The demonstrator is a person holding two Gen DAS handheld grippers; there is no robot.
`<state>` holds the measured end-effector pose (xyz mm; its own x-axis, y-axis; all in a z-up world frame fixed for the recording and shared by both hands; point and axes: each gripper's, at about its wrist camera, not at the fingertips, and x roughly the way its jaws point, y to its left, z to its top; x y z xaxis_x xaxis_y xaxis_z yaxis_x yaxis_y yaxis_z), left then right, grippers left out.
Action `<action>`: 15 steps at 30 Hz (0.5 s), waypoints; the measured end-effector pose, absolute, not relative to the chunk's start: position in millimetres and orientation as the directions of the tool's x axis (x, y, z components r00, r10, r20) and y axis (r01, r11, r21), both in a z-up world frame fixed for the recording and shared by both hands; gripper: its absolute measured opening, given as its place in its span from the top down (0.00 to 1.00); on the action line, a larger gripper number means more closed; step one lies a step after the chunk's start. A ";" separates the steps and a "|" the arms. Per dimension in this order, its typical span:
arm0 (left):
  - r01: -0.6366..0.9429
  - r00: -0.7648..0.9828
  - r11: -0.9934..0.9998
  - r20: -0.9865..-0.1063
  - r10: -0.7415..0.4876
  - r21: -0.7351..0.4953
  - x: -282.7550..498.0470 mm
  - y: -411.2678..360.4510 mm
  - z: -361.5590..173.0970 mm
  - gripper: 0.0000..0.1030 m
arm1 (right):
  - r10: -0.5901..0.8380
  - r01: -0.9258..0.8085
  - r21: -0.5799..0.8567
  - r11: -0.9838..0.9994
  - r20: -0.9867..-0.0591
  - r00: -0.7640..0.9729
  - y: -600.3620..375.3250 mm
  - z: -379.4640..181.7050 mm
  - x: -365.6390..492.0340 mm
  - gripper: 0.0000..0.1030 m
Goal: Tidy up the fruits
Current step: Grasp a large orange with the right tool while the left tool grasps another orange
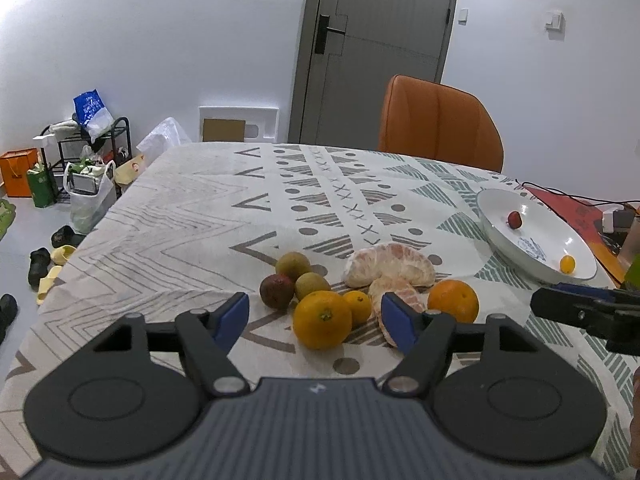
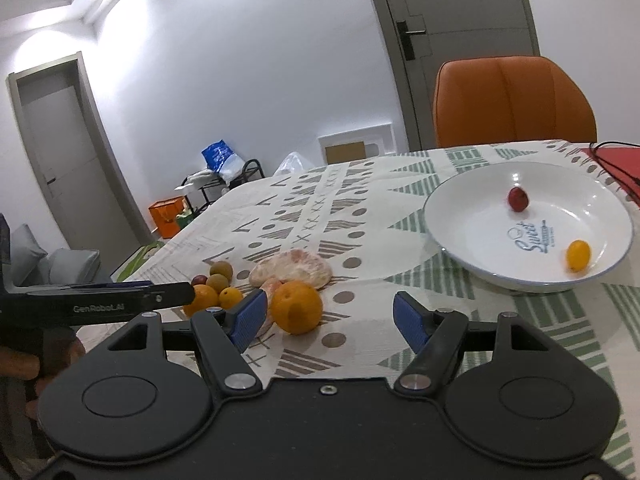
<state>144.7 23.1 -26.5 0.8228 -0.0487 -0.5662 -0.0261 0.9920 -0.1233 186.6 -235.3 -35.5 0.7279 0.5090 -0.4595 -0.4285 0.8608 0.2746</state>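
Bright overhead light, wall glare, soft shadows, fisheye-warped edges

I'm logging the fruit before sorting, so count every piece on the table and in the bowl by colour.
Orange, round: 3
Green-brown, round: 2
Dark red: 2, one on the cloth, one in the white bowl
Yellow, small, in the bowl: 1
Peeled pinkish citrus pieces: 2
Total: 10

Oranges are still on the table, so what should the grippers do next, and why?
Probably ease the open right gripper forward around the nearest orange. It sits just ahead of the fingers, and the bowl holds only two small fruits so far.
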 end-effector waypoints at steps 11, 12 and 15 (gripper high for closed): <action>-0.028 0.797 0.988 -0.601 -0.069 -0.151 159.9 26.7 -41.8 0.37 | 0.522 -0.441 0.281 0.852 -0.489 0.698 -221.2 -42.4 199.3 0.33; -0.028 0.794 0.988 -0.603 -0.072 -0.154 161.0 26.8 -43.3 0.38 | 0.524 -0.443 0.280 0.852 -0.490 0.697 -220.1 -42.3 200.2 0.33; -0.022 0.785 0.986 -0.614 -0.086 -0.165 164.8 26.8 -48.3 0.52 | 0.529 -0.450 0.280 0.848 -0.490 0.693 -216.5 -42.0 202.4 0.33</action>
<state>164.8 26.8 -48.3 0.7847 -0.0856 -0.6139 -0.0217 0.9860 -0.1652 202.4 -216.5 -42.0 0.6926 0.5290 -0.4904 -0.4497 0.8482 0.2797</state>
